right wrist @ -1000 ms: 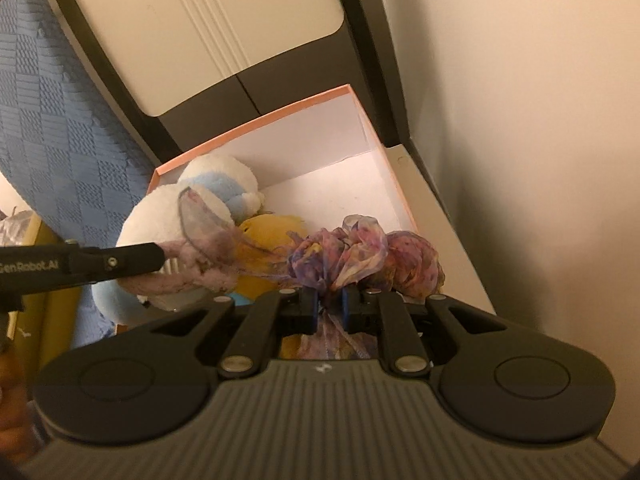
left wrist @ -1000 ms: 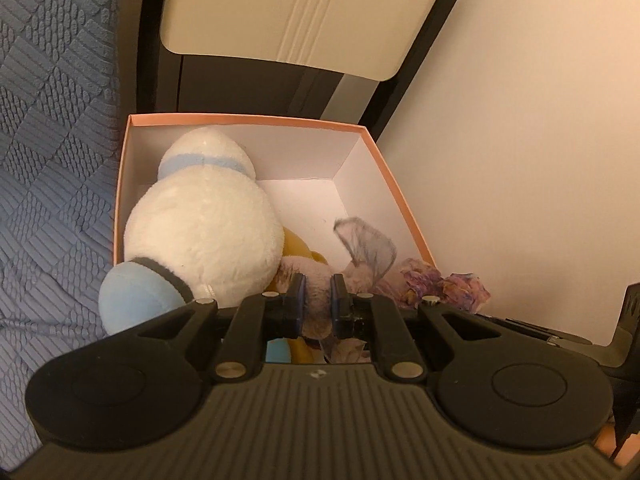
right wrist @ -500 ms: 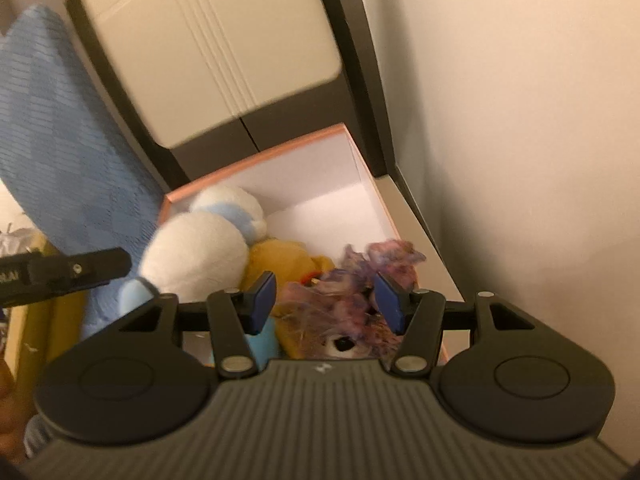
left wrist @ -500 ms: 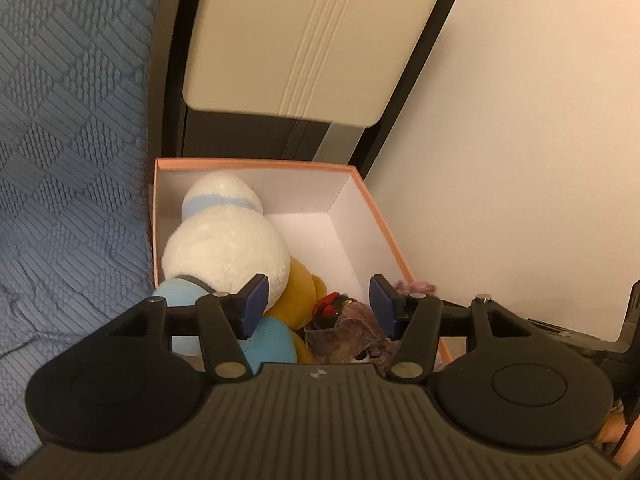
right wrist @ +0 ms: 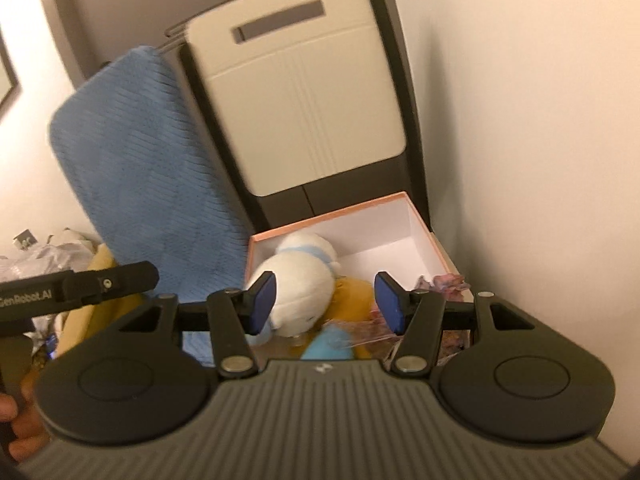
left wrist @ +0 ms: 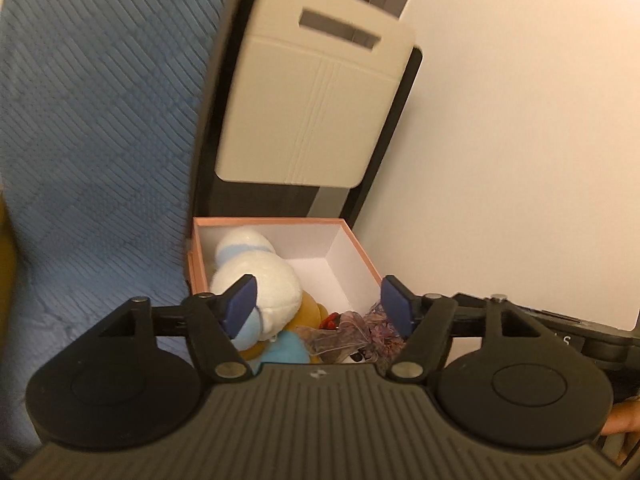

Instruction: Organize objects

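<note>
Both hand-held grippers are let go right now, nothing between the pads on either one. The left hand-held gripper (left wrist: pixel 318 304) has just been opening and its blue pads (left wrist: pixel 240 302) stand wide apart, hanging above the near end of the box. The right hand-held gripper (right wrist: pixel 325 300) has also just opened up, a bit narrower than the left, and it's up in the air over the same spot with nothing in it.

Below them is the pink-rimmed box (left wrist: pixel 362 254) with white inside walls. The white plush (left wrist: pixel 260 276) with pale blue bits fills the left side of it, leaning up against the left wall. A yellow plush (left wrist: pixel 310 312) is tucked under and beside it toward the near end. The purple sheer fabric bundle (left wrist: pixel 376 326) lies crumpled in the near right corner, against the right wall, with something small and red (left wrist: pixel 330 320) just beside it. The far right part of the box floor is bare white.

Can't tell what the box sits on. A blue quilted cushion (left wrist: pixel 100 140) stands right against its left side, a cream panel in a dark frame (left wrist: pixel 316 100) rises behind its far edge, and a plain wall (left wrist: pixel 520 140) runs along the right. In the right wrist view, some crinkled wrapping (right wrist: pixel 44 256) lies far left, too blurry to make out.
</note>
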The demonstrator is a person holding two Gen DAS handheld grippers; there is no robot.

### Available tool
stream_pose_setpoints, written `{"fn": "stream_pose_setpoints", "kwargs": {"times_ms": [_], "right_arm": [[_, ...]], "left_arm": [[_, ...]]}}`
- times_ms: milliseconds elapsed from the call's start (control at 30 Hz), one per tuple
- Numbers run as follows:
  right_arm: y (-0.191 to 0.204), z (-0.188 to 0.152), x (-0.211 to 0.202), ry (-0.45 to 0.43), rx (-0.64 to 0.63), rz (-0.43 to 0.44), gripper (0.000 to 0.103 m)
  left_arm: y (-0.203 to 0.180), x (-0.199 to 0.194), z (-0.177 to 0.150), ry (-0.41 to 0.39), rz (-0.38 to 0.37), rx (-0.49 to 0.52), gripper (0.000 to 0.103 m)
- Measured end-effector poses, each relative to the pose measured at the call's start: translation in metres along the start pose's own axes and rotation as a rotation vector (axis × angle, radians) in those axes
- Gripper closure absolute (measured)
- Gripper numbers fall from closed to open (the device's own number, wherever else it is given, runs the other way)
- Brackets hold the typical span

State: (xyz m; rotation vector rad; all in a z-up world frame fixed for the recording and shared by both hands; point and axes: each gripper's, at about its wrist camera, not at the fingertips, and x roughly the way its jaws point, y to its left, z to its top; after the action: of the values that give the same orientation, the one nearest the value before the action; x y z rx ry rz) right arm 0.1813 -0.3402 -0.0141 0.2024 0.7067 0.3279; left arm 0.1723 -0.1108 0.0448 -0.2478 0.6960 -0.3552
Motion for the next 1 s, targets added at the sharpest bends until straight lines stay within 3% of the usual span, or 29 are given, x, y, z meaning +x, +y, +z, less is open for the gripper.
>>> {"fn": "stream_pose_setpoints", "kwargs": {"times_ms": [267, 767, 800, 933, 1000], "right_arm": [[0.044, -0.027, -0.04, -0.02, -0.037, 0.017, 0.046], [0.095, -0.098, -0.052, 0.003, -0.042, -0.054, 0.044], [0.097, -0.104, -0.051, 0.004, -0.039, -0.057, 0.042], [0.106, -0.121, -0.051, 0.002, -0.019, -0.064, 0.011], [0.109, -0.127, -0.049, 0.002, -0.022, -0.087, 0.01]], "left_arm": [[0.02, -0.068, -0.02, -0.046, 0.031, 0.009, 0.006], [0.073, -0.111, -0.068, -0.049, 0.03, 0.024, 0.003], [0.076, -0.111, -0.07, -0.044, 0.03, 0.027, 0.003], [0.086, -0.108, -0.08, -0.028, 0.04, 0.033, 0.003], [0.091, -0.107, -0.086, -0.018, 0.04, 0.031, 0.003]]}}
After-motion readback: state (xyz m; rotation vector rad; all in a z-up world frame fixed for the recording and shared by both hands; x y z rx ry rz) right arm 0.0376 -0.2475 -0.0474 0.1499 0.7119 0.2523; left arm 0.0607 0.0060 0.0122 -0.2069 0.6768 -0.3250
